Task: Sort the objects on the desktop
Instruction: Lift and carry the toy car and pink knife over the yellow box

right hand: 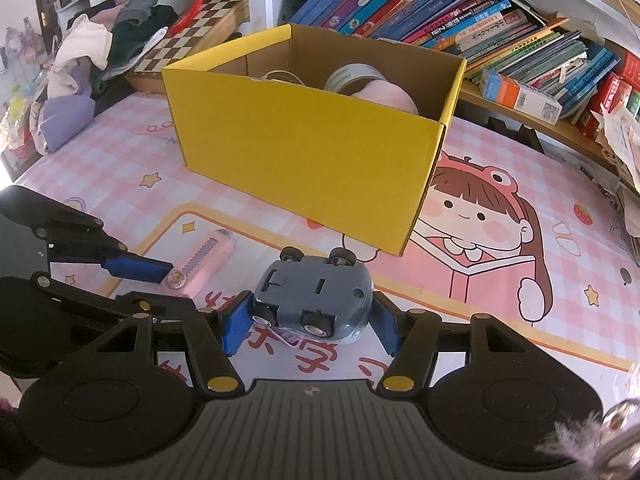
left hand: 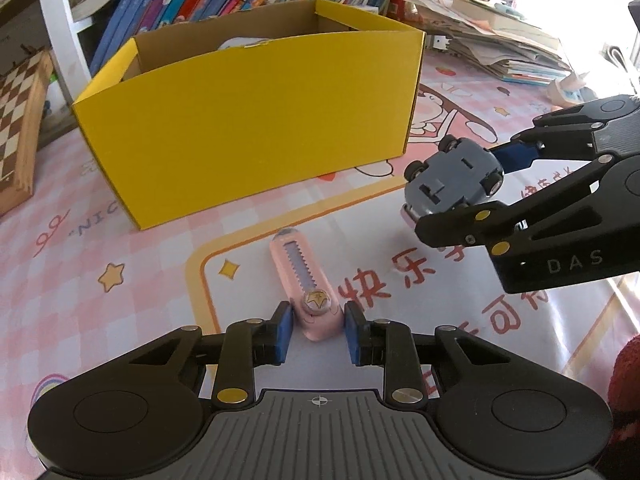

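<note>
Left hand-held gripper (left hand: 317, 330) around pink cutter (left hand: 307, 286), yellow box (left hand: 248, 128) beyond.

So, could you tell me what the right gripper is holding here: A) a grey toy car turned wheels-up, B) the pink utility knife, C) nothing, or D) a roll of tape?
A: the right gripper has its blue pads on either side of the grey toy car, whose wheels face up.

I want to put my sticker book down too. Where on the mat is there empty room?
Bare mat lies right of the toy car, over the cartoon girl, and left of the yellow box toward the chessboard. It is crowded in front of the box: both grippers work there, the left gripper around the pink cutter, the right gripper holding the car.
</note>
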{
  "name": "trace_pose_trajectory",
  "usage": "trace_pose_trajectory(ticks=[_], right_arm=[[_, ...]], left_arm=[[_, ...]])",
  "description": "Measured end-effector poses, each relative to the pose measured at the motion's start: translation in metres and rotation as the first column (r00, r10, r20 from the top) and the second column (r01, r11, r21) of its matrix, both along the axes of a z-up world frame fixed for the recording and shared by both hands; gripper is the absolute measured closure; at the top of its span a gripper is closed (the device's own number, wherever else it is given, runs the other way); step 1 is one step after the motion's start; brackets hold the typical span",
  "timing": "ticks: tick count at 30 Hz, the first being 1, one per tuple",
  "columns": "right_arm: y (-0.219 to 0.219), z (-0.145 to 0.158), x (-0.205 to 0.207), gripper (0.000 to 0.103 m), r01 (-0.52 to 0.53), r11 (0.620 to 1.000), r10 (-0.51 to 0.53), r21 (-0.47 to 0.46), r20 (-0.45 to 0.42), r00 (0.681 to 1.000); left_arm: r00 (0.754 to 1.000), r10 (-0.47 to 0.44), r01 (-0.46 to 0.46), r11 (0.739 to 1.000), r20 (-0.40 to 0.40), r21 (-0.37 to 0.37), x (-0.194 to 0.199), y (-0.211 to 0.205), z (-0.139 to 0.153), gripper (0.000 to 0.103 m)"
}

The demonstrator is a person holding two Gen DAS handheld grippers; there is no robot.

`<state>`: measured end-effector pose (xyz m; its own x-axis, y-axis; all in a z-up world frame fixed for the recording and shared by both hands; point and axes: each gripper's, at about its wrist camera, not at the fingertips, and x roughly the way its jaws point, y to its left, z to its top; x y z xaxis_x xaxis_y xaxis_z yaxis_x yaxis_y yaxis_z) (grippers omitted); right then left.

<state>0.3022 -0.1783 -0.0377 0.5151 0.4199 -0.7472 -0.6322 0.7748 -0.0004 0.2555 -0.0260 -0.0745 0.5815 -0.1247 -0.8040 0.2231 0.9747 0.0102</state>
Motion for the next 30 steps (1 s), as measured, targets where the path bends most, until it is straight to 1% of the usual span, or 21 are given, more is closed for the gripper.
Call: trace_pose_trajectory(ticks=[3,10,16,21,25,30], right_arm=[[0.001,0.002,-0.003,0.043,-0.005,1.000,0.005,0.001,0.007,1.000],[0.002,0.011,-0.006,0.043,-0.005,1.000,0.004,0.011,0.031,1.000],[-0.004,0.032,-0.003,0.043,0.021,0.998,-0.025,0.057,0.077,0.997],[-0.006,0.060,0.006,0.043,0.025,0.994,-0.041,0.111,0.143,0.989],[-0.004,0.085,0.015,0.043,-0.001,0.991,-0.027,0.131,0.213,0.977],[0.003,0.111,0.032,0.043,-0.028,0.989,-0.015,0.145,0.290,0.957]], left_arm=[[1.000,0.012,-0.012,1.000,0.009,-0.009,-0.004,0.004,0.003,0.077],[0.996,0.046,-0.044,0.999,0.071,-0.031,-0.012,0.013,0.021,0.080],[0.984,0.070,-0.062,0.997,0.162,-0.050,-0.020,0.023,0.049,0.080],[0.961,0.105,-0.086,0.993,0.256,-0.084,-0.019,0.034,0.079,0.080],[0.933,0.130,-0.102,0.990,0.337,-0.101,-0.011,0.043,0.107,0.080],[0.898,0.141,-0.106,0.989,0.416,-0.106,0.003,0.049,0.134,0.080]])
